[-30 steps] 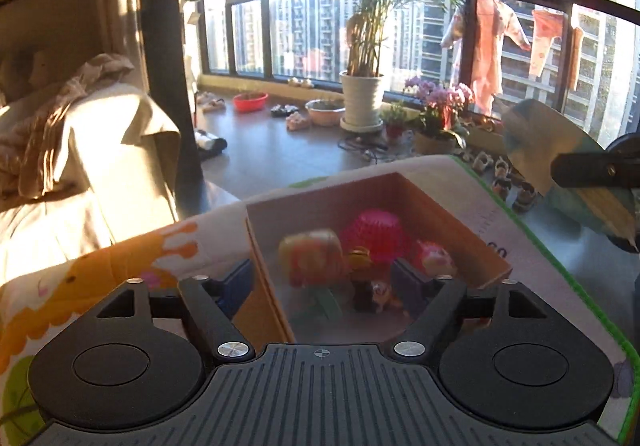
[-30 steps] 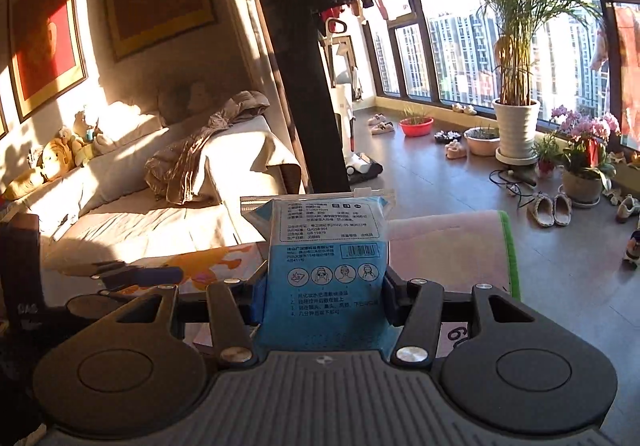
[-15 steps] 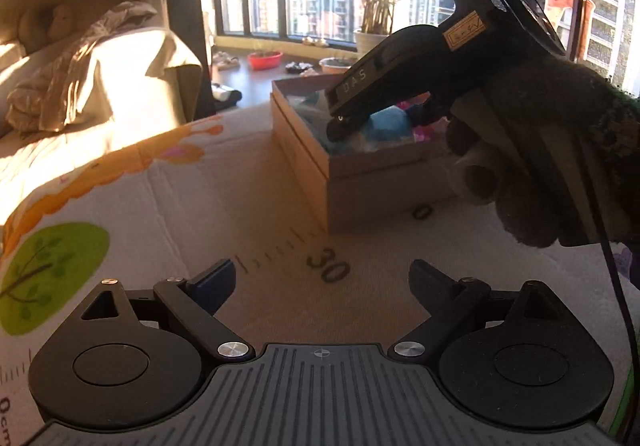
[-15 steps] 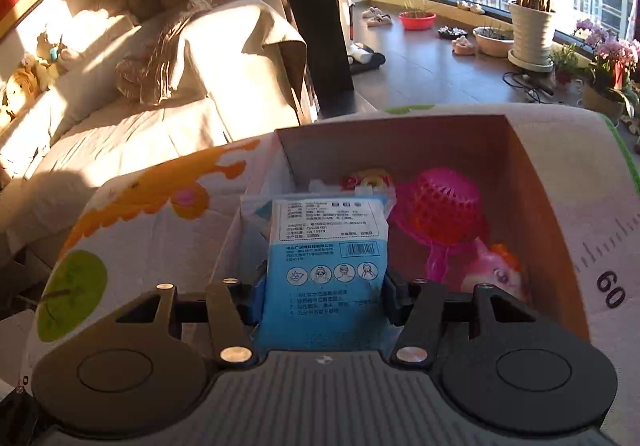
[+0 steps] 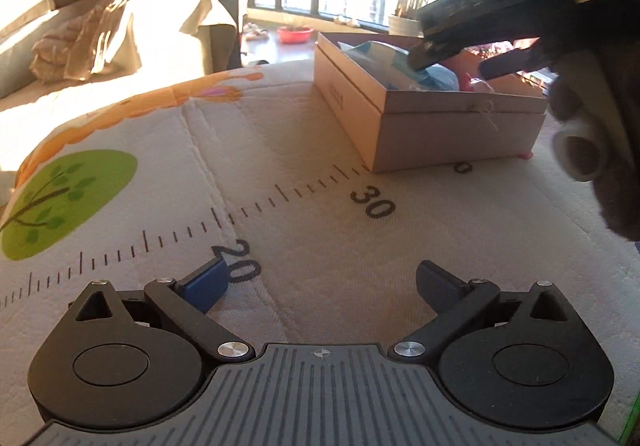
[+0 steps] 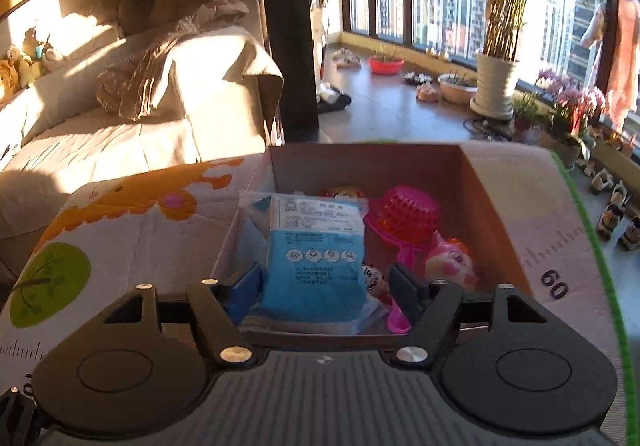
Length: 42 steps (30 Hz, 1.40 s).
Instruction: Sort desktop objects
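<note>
Cardboard box (image 6: 494, 202), one blue packet (image 6: 316, 258), one pink strainer (image 6: 404, 216), right tool (image 6: 324, 288) just opened around packet, left tool (image 5: 322, 282) wide, empty.

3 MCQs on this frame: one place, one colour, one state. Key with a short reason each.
1. Where is the blue packet?
A. on the mat
B. inside the box
C. on the sofa

2. Colour of the strainer toy?
A. pink
B. green
C. black

3. What is the left gripper doing?
A. shut on a toy
B. shut on the packet
C. open, nothing between the fingers

Key: B, the packet lies within the box walls beside the toys; A, its mesh is bright pink; C, only the printed mat shows between the spread jaws.
</note>
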{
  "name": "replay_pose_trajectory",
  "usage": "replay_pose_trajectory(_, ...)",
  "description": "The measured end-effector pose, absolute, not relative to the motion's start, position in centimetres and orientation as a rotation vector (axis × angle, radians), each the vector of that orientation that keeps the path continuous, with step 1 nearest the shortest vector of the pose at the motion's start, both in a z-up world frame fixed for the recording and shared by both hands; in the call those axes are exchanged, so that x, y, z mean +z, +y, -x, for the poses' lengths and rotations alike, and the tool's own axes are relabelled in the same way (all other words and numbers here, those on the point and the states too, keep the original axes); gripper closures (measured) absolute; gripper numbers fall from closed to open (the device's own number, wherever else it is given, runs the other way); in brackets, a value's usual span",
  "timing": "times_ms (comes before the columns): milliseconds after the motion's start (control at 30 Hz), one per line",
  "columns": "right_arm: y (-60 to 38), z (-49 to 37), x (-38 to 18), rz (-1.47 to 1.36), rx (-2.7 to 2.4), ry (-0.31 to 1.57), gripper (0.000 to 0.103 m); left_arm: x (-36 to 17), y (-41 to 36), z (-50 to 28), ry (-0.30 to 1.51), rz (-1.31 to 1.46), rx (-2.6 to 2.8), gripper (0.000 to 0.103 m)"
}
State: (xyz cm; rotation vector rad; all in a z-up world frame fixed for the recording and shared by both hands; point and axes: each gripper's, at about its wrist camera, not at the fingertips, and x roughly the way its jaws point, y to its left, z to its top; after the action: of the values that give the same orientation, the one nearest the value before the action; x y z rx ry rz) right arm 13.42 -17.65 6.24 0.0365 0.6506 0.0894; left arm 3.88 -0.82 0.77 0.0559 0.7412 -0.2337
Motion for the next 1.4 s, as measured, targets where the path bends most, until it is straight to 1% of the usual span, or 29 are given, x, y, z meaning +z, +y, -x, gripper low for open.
replay_pose_trajectory(100, -19.3, -9.2, 7.7, -0.051, 0.114, 0.577, 0.013, 0.5, -0.5, -3.4, 0.729, -0.057, -0.214, 0.000)
replay_pose_trajectory(200, -19.9, -5.9, 7.2, -0.051, 0.136, 0.580, 0.001, 0.7, -0.3, -3.6, 0.724, -0.042, -0.191, 0.000)
replay_pose_trajectory(333, -19.6, -3.4, 4.2, -0.055, 0.130, 0.639, 0.000, 0.7, -0.6, -3.5, 0.725, -0.066, -0.139, 0.000)
replay_pose_trajectory(500, -18.5, -4.9, -0.2, -0.081, 0.085, 0.771, 0.000, 0.6, -0.4, -3.0, 0.727, -0.060, -0.120, 0.000)
replay_pose_trajectory(633, -17.6, -5.3, -0.6, -0.013, 0.078, 0.754, 0.000, 0.5, -0.3, -2.8, 0.725, -0.054, -0.115, 0.000)
replay_pose_trajectory(667, -17.8, -5.2, 0.0, -0.023, 0.094, 0.731, 0.000, 0.5, -0.3, -2.8, 0.725, -0.055, -0.114, 0.000)
replay_pose_trajectory(700, -18.0, -4.6, 1.2, -0.032, 0.119, 0.671, 0.000, 0.5, -0.4, -2.8, 0.724, -0.055, -0.114, 0.000)
replay_pose_trajectory(800, -18.0, -3.3, 5.4, 0.048, 0.188, 0.480, 0.000, 0.5, -0.5, -3.1, 0.727, -0.057, -0.112, 0.000)
replay_pose_trajectory(833, -18.1, -3.8, 6.7, 0.070, 0.204, 0.442, 0.000, 0.5, -0.6, -3.2, 0.728, -0.057, -0.112, 0.000)
replay_pose_trajectory(867, -18.3, -5.0, 7.7, 0.074, 0.213, 0.442, 0.002, 0.5, -0.6, -3.2, 0.728, -0.061, -0.111, 0.000)
replay_pose_trajectory(933, -18.8, -8.9, 8.9, 0.045, 0.219, 0.498, 0.023, 0.4, -0.6, -3.2, 0.726, -0.058, -0.112, 0.000)
replay_pose_trajectory(1000, -19.4, -13.3, 9.0, -0.014, 0.218, 0.591, 0.031, 0.4, -0.4, -3.1, 0.725, -0.051, -0.118, 0.000)
replay_pose_trajectory(1033, -19.5, -15.4, 8.6, -0.036, 0.235, 0.658, 0.033, 0.4, -0.3, -3.0, 0.724, -0.048, -0.120, 0.000)
replay_pose_trajectory(1067, -19.4, -17.3, 8.0, -0.048, 0.266, 0.728, 0.036, 0.4, -0.3, -3.0, 0.723, -0.047, -0.121, 0.000)
replay_pose_trajectory(1100, -19.3, -18.6, 7.4, -0.063, 0.281, 0.778, 0.050, 0.4, -0.3, -3.0, 0.723, -0.046, -0.123, 0.000)
replay_pose_trajectory(1133, -19.0, -19.7, 6.4, -0.067, 0.289, 0.828, 0.053, 0.3, -0.2, -3.0, 0.722, -0.045, -0.124, 0.000)
replay_pose_trajectory(1167, -18.7, -20.1, 6.1, -0.058, 0.287, 0.832, 0.053, 0.3, -0.2, -3.0, 0.722, -0.042, -0.126, 0.000)
replay_pose_trajectory(1233, -17.8, -19.7, 5.9, 0.031, 0.202, 0.758, 0.056, 0.4, -0.1, -3.0, 0.722, -0.036, -0.132, 0.000)
replay_pose_trajectory(1267, -17.2, -19.1, 5.8, 0.113, 0.105, 0.688, 0.061, 0.4, -0.1, -3.0, 0.721, -0.034, -0.132, 0.000)
replay_pose_trajectory(1300, -16.8, -18.8, 5.7, 0.161, 0.051, 0.647, 0.071, 0.4, -0.1, -3.0, 0.720, -0.032, -0.133, 0.000)
replay_pose_trajectory(1400, -16.7, -18.8, 5.3, 0.054, 0.105, 0.749, 0.071, 0.4, 0.0, -3.0, 0.720, -0.029, -0.134, 0.000)
